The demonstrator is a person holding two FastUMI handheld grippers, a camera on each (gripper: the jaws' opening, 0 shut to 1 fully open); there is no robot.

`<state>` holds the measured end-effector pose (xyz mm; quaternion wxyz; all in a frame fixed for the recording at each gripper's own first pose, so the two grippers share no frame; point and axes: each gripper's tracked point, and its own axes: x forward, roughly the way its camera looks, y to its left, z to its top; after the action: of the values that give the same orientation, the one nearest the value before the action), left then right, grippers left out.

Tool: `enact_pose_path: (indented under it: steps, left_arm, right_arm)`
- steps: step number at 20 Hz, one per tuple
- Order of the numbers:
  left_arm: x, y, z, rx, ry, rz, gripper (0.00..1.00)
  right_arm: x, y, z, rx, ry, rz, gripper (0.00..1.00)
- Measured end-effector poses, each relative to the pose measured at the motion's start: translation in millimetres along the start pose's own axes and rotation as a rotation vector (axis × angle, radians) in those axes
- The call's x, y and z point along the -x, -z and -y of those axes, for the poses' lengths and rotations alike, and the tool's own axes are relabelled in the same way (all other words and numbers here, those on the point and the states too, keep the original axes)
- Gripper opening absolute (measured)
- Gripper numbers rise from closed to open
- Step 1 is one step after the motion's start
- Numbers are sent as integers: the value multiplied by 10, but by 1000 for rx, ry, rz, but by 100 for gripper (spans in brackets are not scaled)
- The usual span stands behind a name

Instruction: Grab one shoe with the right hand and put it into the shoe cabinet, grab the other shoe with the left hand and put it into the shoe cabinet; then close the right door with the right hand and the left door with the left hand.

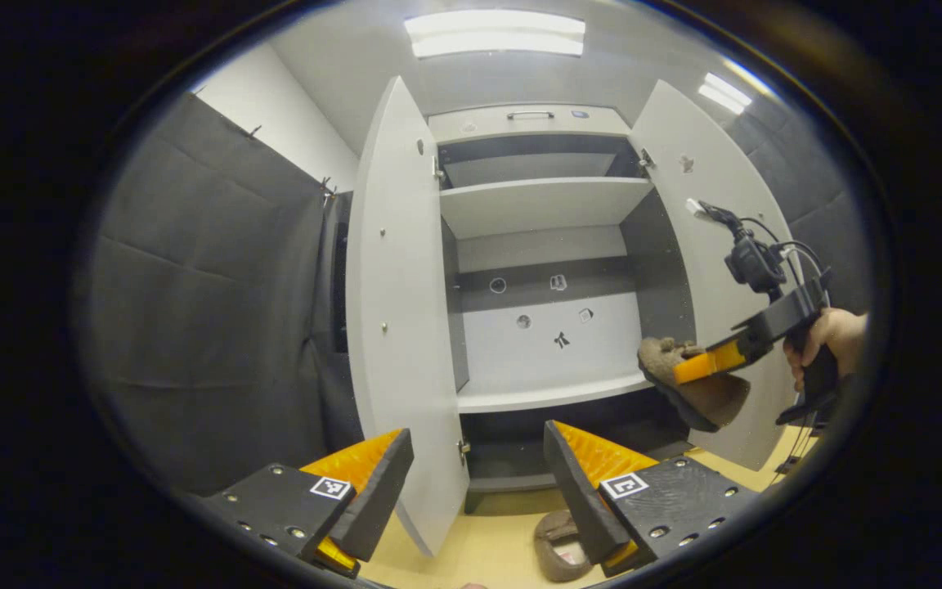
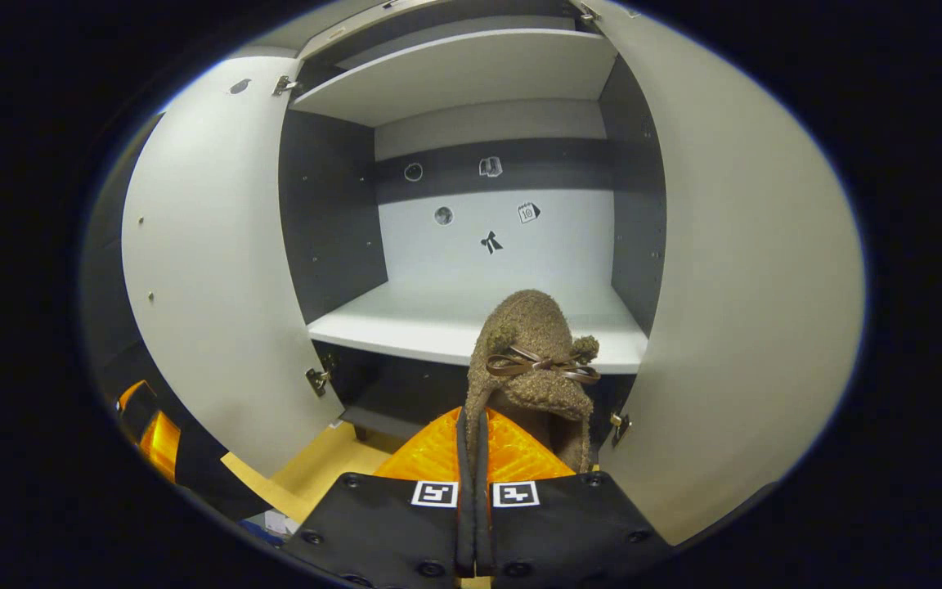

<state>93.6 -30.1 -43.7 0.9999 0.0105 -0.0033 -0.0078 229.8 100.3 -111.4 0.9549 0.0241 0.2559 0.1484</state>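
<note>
Pinching the brown fuzzy shoe (image 2: 530, 360) at its heel edge with the right gripper (image 2: 471, 458), jaws pressed together on it, toe pointing at the front edge of the middle shelf (image 2: 405, 323) inside the shoe cabinet (image 1: 536, 204). Hanging beside the right door (image 1: 708, 196) in the left gripper view. Carrying out the first placement, by the look of it. Next: reaching forward over the shelf edge, lowering, letting go. Keeping the left gripper (image 1: 479, 483) spread wide and empty, above the other shoe (image 1: 557, 544) on the floor (image 1: 487, 556) by the left door (image 1: 397, 311).
</note>
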Motion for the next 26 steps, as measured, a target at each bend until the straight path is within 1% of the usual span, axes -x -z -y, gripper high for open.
enact_pose_path:
  steps: [2, 4, 5, 6, 7, 8, 13, 14, 16, 21, 26]
  left_arm:
    - [-41, 25, 33, 3, 11, 0, 99]
    - [-98, 41, 64, 7, 23, 1, 99]
    - [-126, 54, 74, 8, 28, 0, 99]
    - [-154, 72, 88, 9, 32, -3, 99]
    - [-163, 103, 100, 12, 36, -6, 99]
    - [-186, 133, 115, 17, 41, -11, 99]
    - [-324, 267, 169, 33, 60, -41, 99]
    - [-350, 294, 179, 33, 64, -44, 94]
    - [-424, 314, 190, 31, 69, -48, 94]
    - [-546, 417, 233, 33, 83, -66, 94]
    - [-637, 492, 246, 26, 92, -80, 94]
  right_arm:
    - [-77, -170, 34, -9, 7, 27, 0]
    - [-162, -321, 88, -18, 17, 48, 5]
    - [-211, -408, 115, -18, 21, 57, 1]
    - [-267, -479, 142, -19, 27, 67, 5]
    - [-329, -556, 171, -18, 32, 74, 5]
    - [-394, -629, 197, -17, 37, 82, 0]
    - [-788, -924, 369, 2, 75, 104, 1]
    - [-871, -951, 395, 5, 82, 103, 1]
    - [-1047, -1021, 454, 20, 96, 96, 1]
    - [-1426, -1020, 565, 67, 127, 61, 1]
    - [-1722, -1000, 566, 63, 124, 33, 2]
